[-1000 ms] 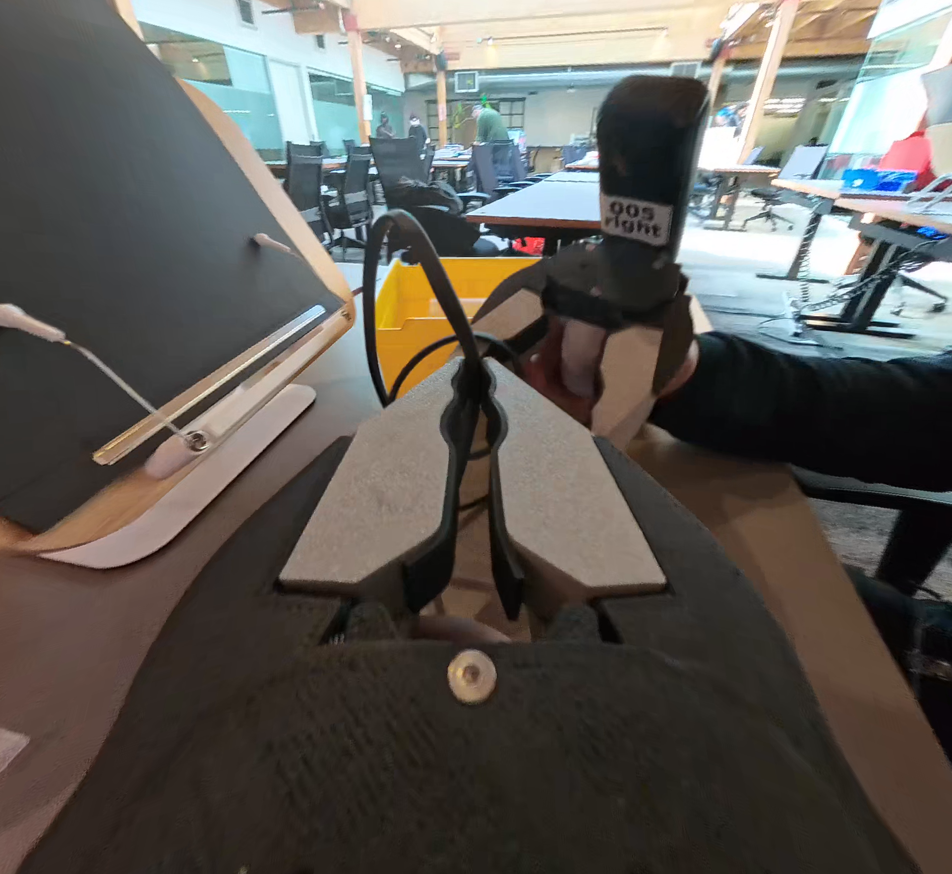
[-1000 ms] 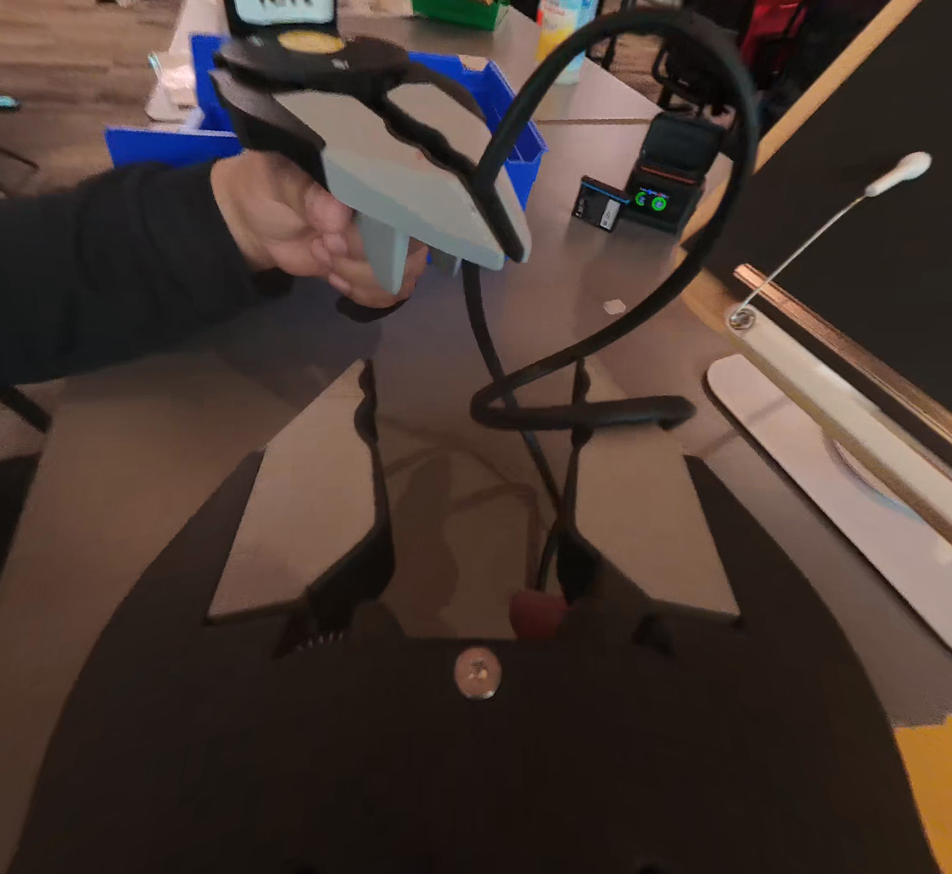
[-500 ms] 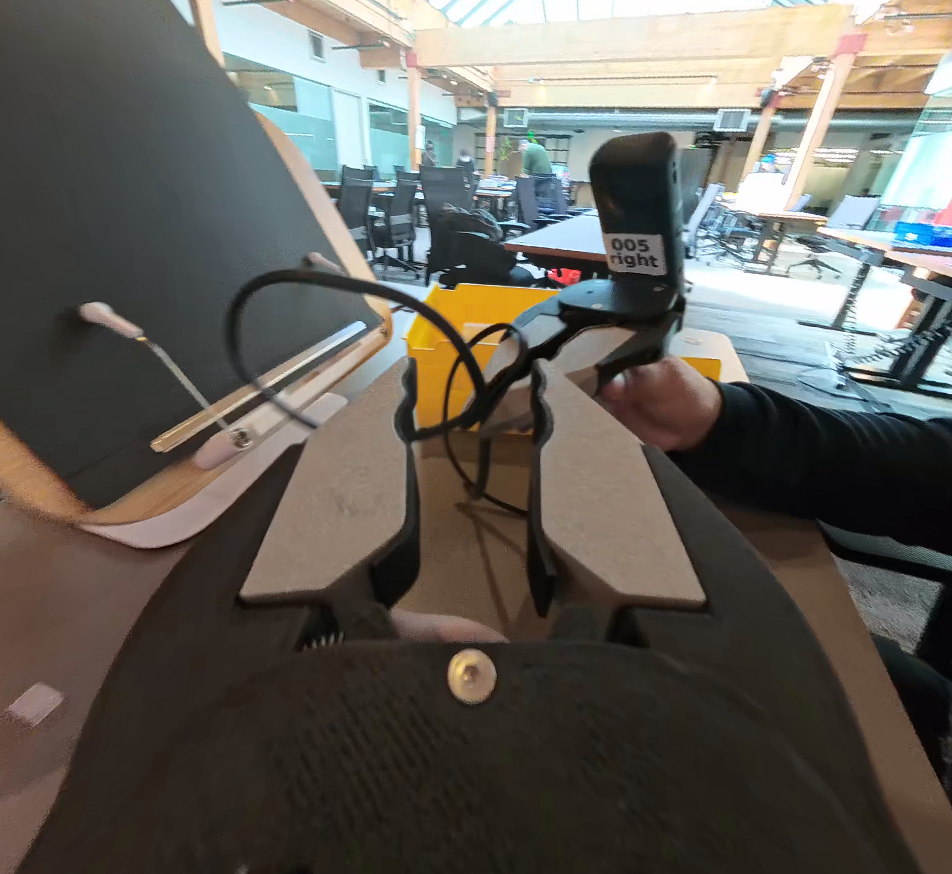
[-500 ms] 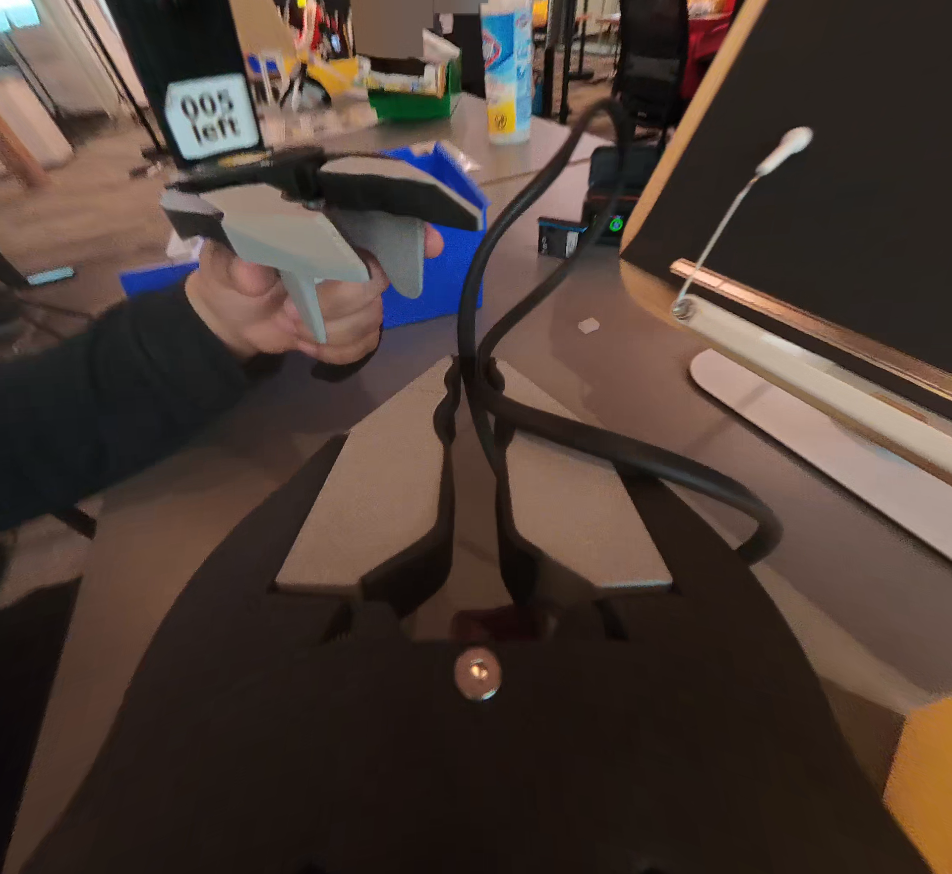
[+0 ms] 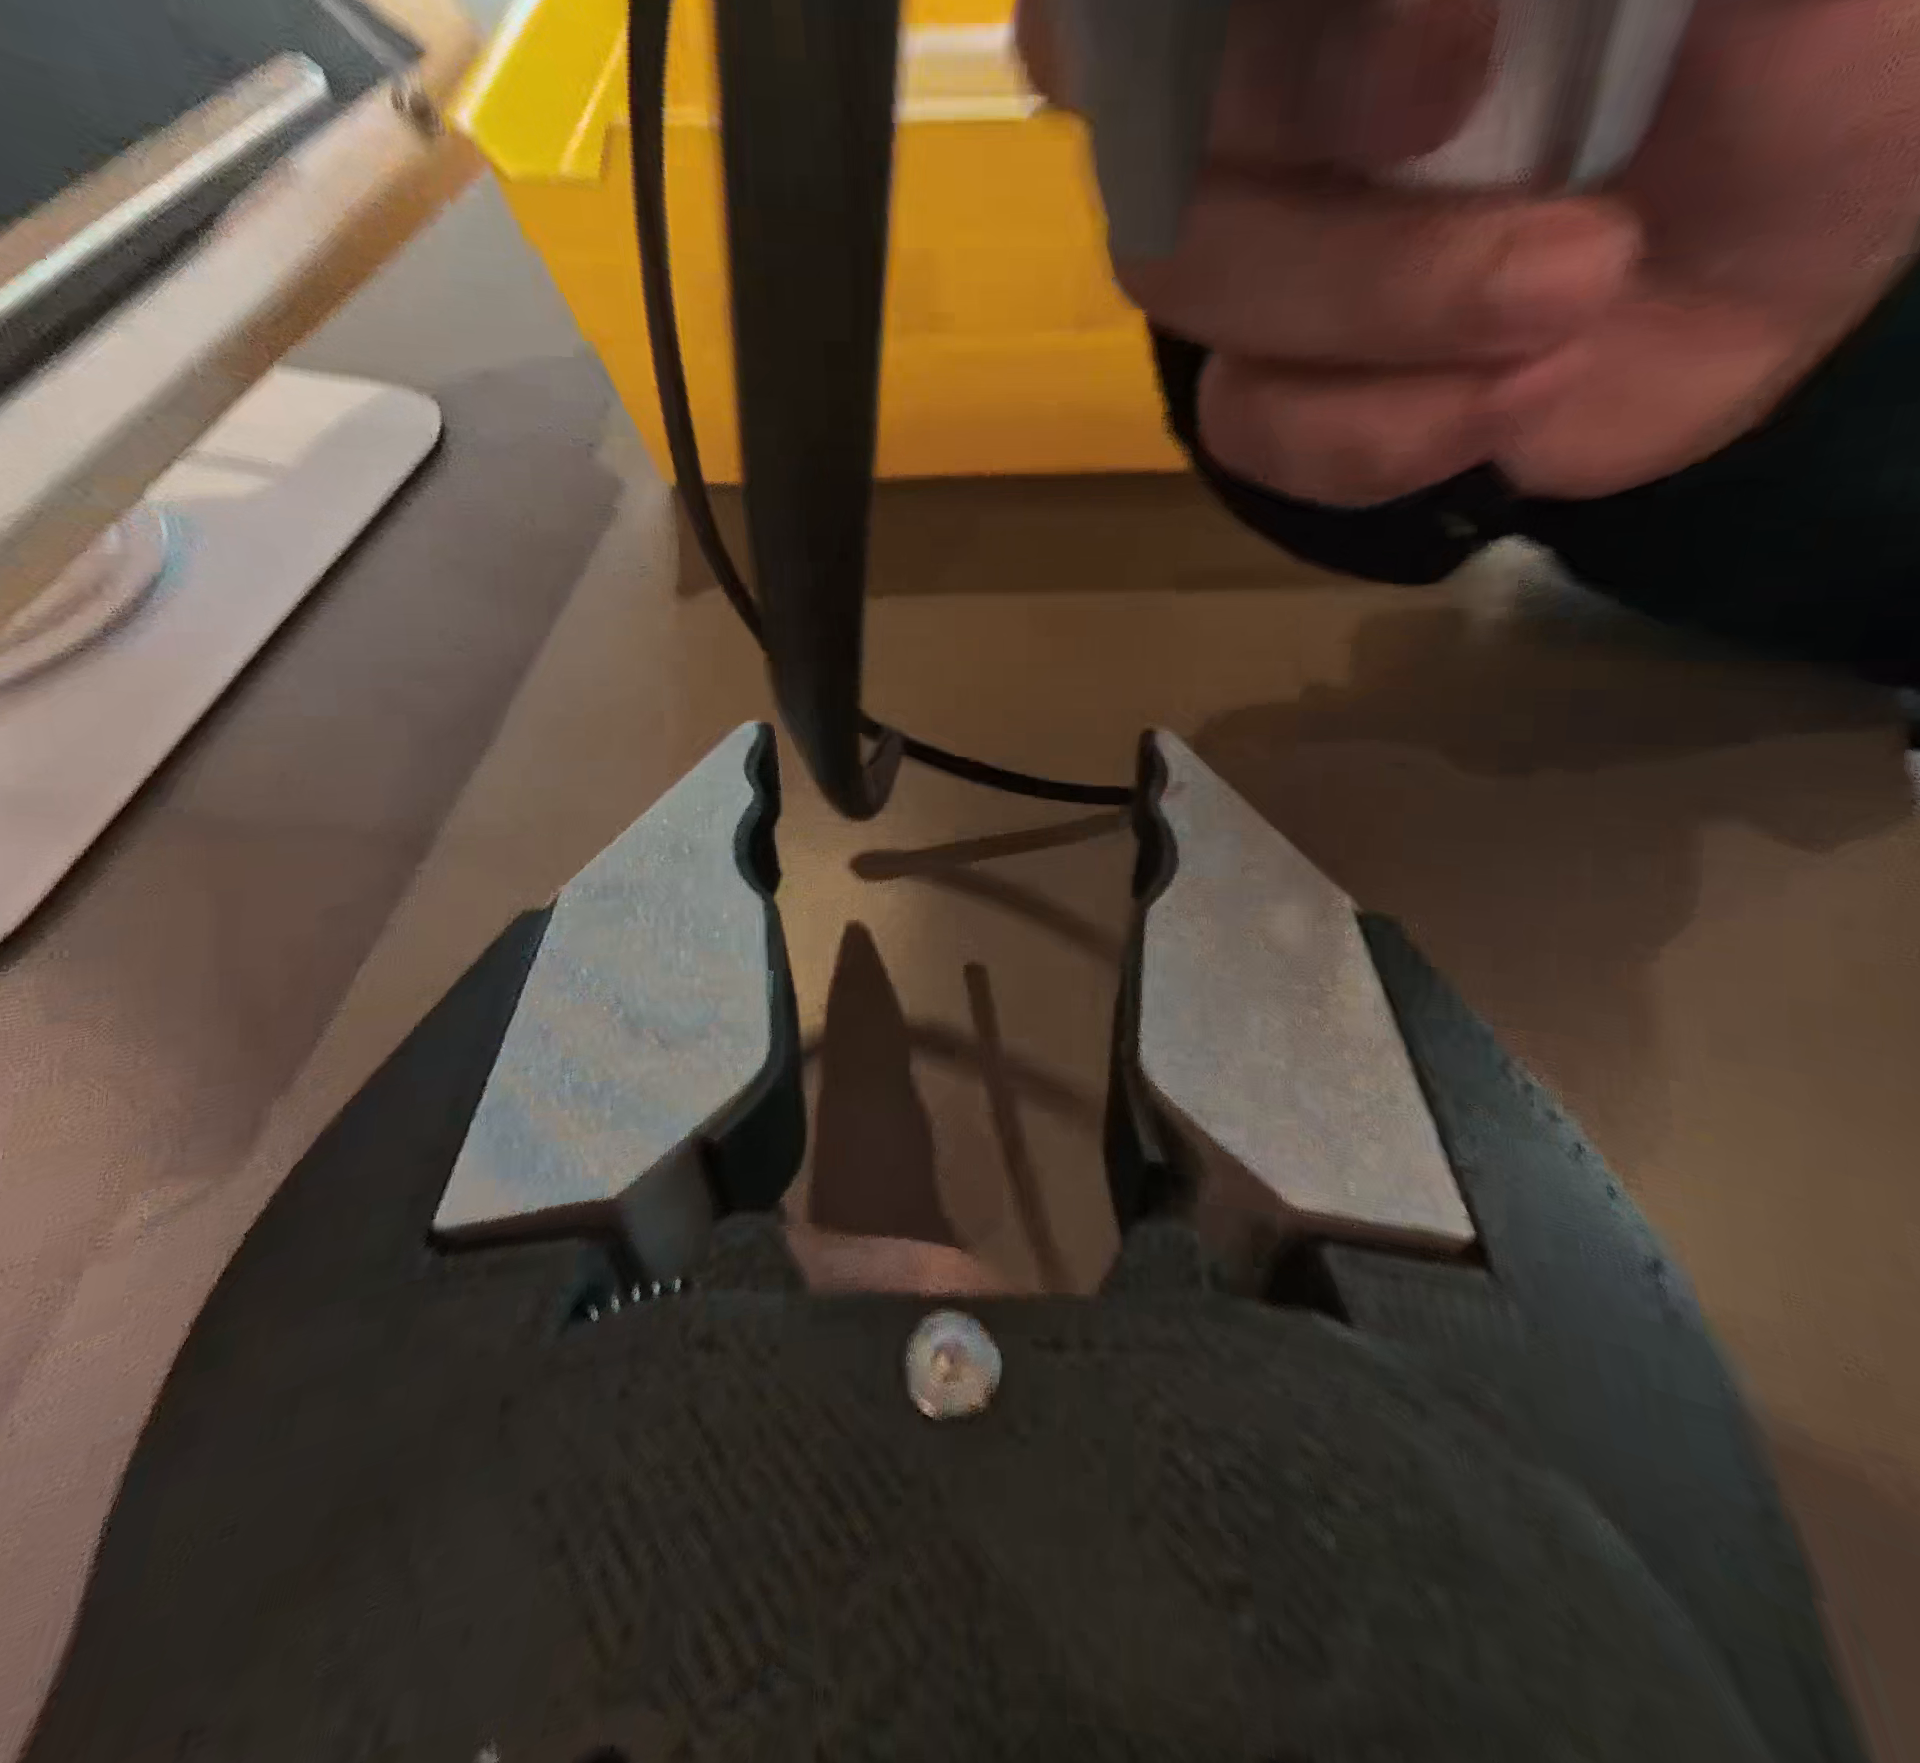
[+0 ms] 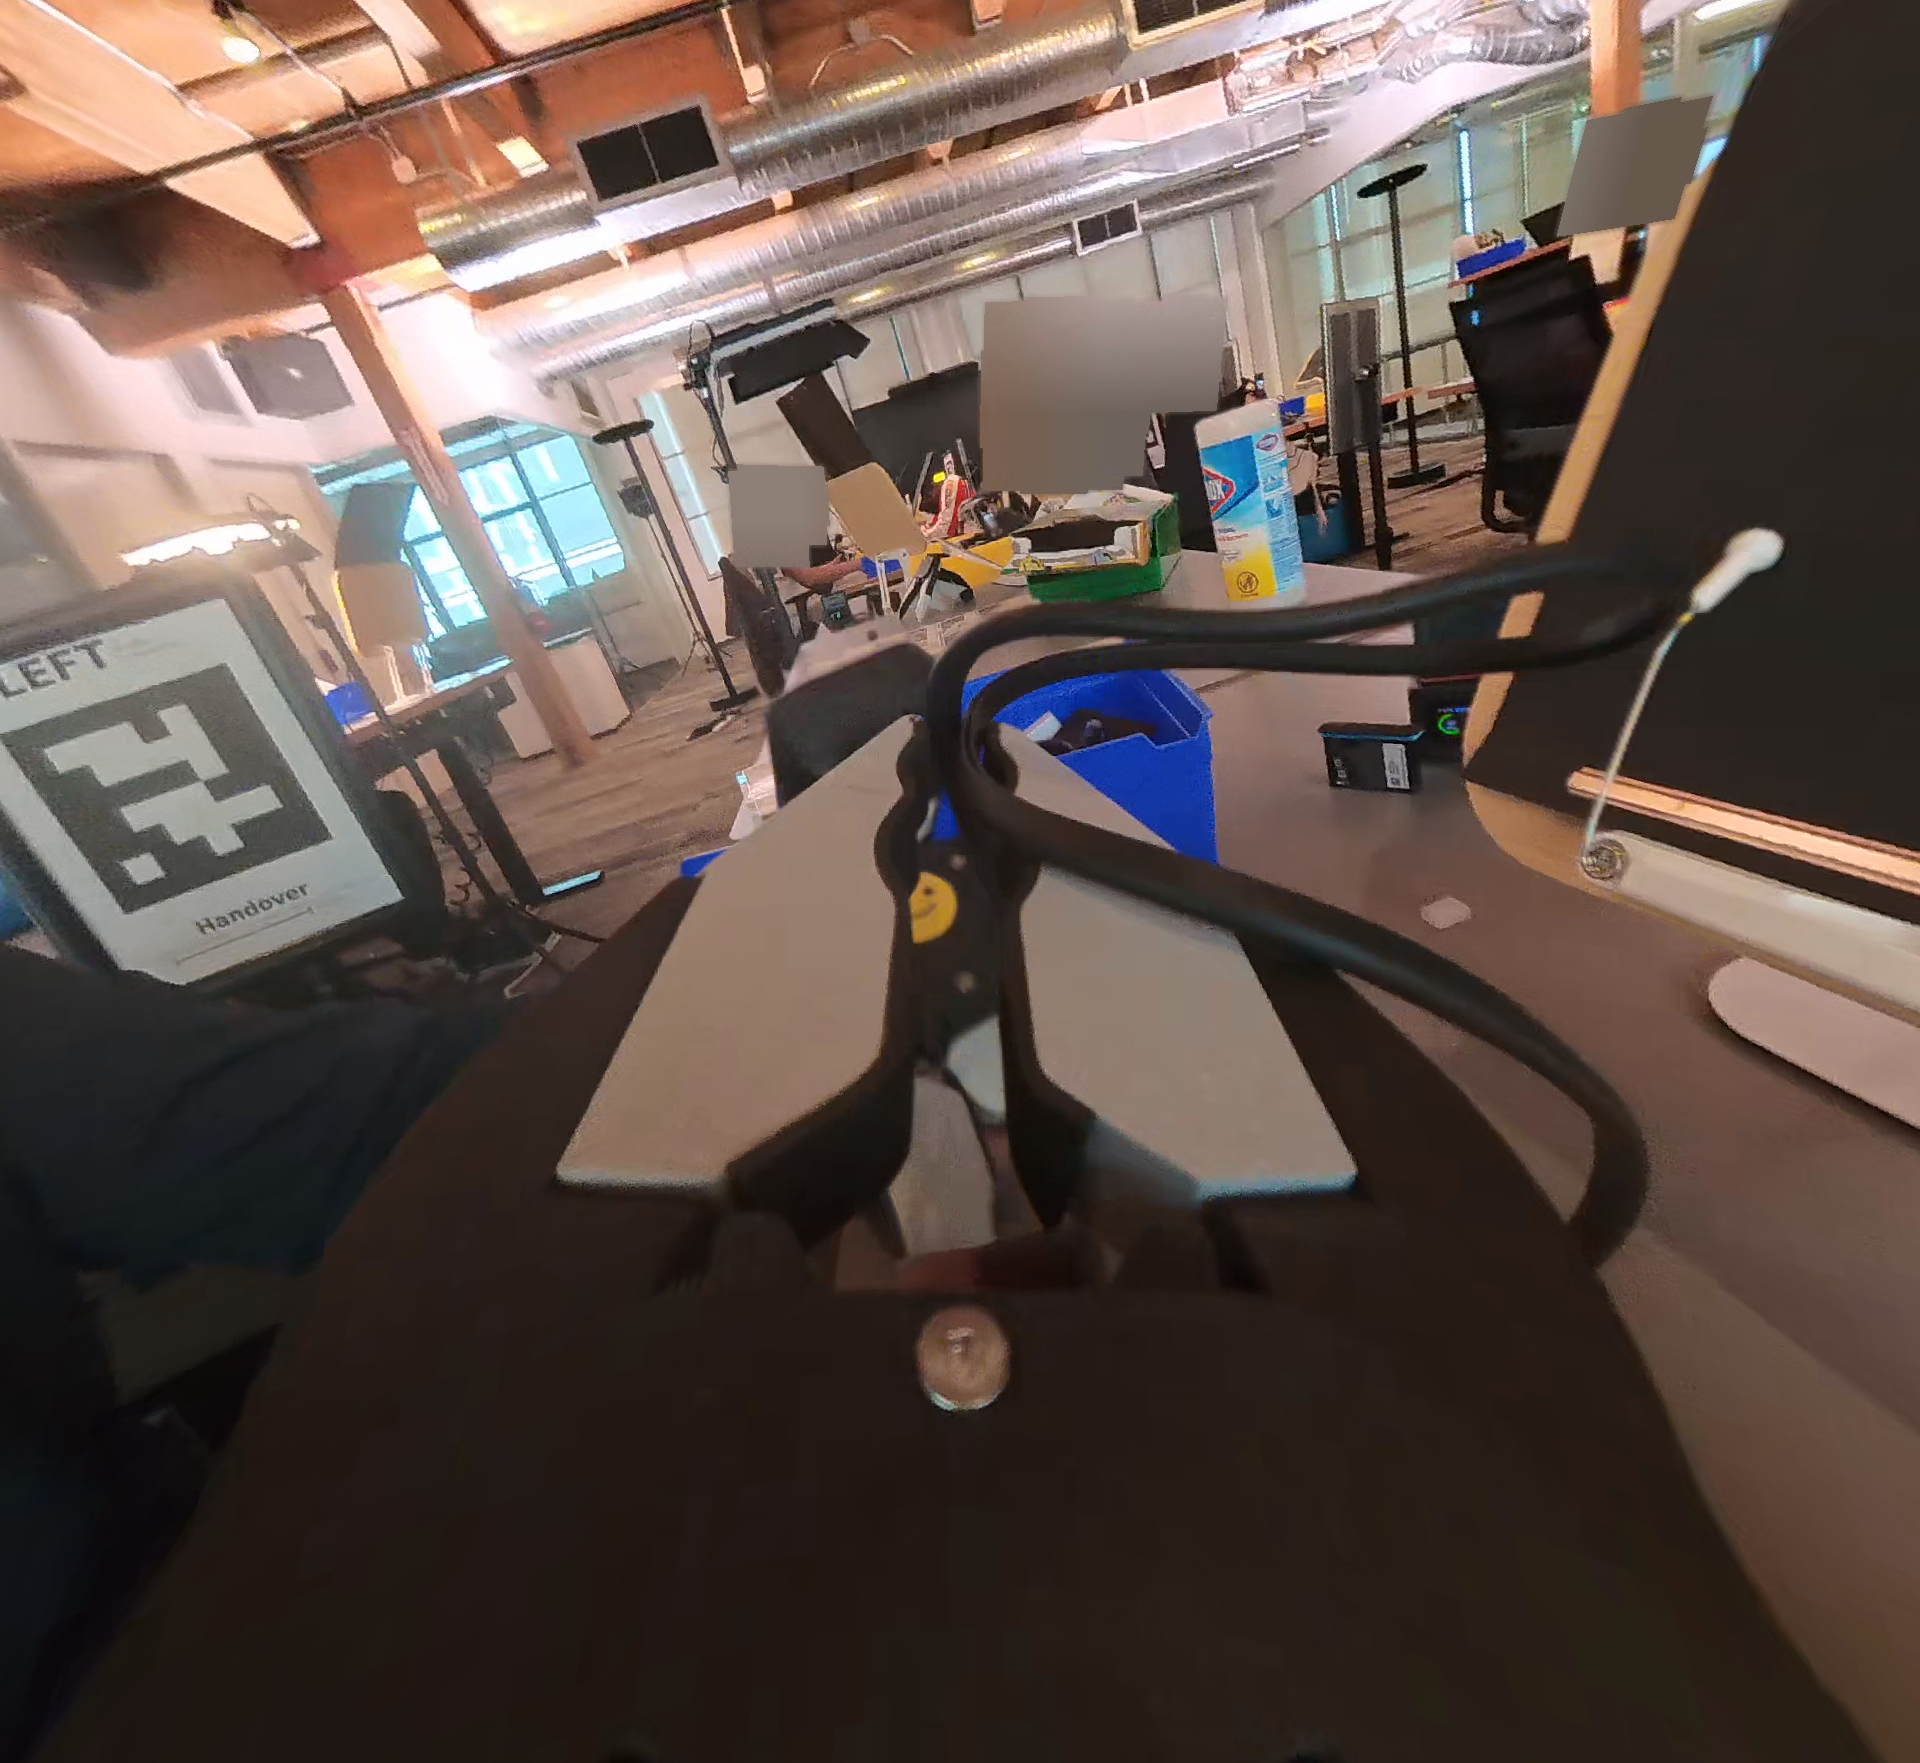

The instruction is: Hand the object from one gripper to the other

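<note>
Cable [image 6: 1226, 903], black and looped, sits pinched between the pressed-together fingers of the right tool [image 6: 961, 840]; from that pinch one run rises and bends off toward the black board [image 6: 1766, 487] on the right, while another sweeps down and round beside the tool's right flank. The left tool [image 5: 951, 814] is spread wide and holds nothing. It hovers low over the brown table [image 5: 1351, 778], and the cable's hanging part [image 5: 805, 363] comes down from above, its long axis near upright, ending at a bend just ahead of the left fingertip. A thinner strand [image 5: 1018, 778] trails from that bend across toward the right fingertip; whether it touches that finger cannot be told.

Judged from this, the handover looks done, or the left tool is lined up for a fresh take. Either way the hanging part lies ahead of the spread jaws and toward their left side, so a short push forward would bring it between the fingers.

Only the left wrist view shows the hand [image 5: 1455, 311] gripping the other tool, blurred and close overhead, and the yellow bin [image 5: 977, 279] behind the cable. Only the right wrist view shows the pinch itself, the blue bin [image 6: 1132, 778] farther back, and a marker placard [image 6: 177, 778] at the left edge.
</note>
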A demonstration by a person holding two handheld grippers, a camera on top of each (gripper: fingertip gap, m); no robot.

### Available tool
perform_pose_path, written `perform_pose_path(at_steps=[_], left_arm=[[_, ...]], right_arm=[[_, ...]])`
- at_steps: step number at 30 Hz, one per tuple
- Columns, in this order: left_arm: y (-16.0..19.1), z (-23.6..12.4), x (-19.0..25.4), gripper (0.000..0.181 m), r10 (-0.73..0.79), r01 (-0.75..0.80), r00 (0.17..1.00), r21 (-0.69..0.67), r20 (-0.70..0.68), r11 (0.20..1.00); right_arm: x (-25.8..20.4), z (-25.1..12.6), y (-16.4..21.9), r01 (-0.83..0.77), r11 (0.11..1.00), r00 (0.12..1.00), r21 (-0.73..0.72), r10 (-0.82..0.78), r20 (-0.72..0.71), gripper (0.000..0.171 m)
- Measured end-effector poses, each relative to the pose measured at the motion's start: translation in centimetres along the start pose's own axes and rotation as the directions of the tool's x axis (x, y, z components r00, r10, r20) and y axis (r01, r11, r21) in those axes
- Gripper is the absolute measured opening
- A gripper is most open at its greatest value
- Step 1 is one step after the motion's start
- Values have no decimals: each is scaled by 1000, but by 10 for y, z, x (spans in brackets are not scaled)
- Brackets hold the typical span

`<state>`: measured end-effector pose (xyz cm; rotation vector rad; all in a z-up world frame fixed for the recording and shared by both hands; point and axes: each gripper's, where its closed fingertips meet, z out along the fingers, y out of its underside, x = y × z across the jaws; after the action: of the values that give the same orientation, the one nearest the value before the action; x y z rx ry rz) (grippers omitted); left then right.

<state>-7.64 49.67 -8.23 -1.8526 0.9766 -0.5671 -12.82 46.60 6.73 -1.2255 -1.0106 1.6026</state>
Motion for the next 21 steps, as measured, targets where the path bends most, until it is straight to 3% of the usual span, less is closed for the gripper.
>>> perform_pose_path(at_steps=[3, 6, 10, 12, 14, 15, 18, 21], left_arm=[[11, 14, -11, 56, -10, 15, 997, -73, 77, 997], [0, 10, -16, 26, -10, 10, 994, 0, 111, 1000], [-3, 14, -17, 53, -139, 138, 988, 25, 61, 990], [-6, 16, -18, 54, -182, 181, 982, 40, 46, 983], [-9, 17, -22, 34, -195, 191, 978, 58, 80, 980], [-9, 18, -26, 8, -193, 188, 975, 56, 110, 981], [-4, 14, -29, 1, -131, 129, 981, 23, 145, 991], [-16, -5, -41, 0, -173, 154, 973, 124, 155, 980]], right_arm=[[-10, 5, 2, 16, 1000, 999, -6, -16, 33, 5], [-18, 4, -3, -12, 1000, 996, 24, 10, 87, 4], [-22, 0, -15, -70, 994, 989, 88, 57, 139, 3], [-21, 0, -16, -84, 992, 987, 97, 70, 142, 3], [-21, 0, -16, -79, 992, 988, 96, 65, 140, 3], [-21, 0, -16, -74, 993, 988, 97, 60, 140, 3], [-11, -6, -20, -18, 994, 998, 106, 12, 56, 3], [23, -22, -24, 105, 992, 979, 68, -91, -183, 2]])
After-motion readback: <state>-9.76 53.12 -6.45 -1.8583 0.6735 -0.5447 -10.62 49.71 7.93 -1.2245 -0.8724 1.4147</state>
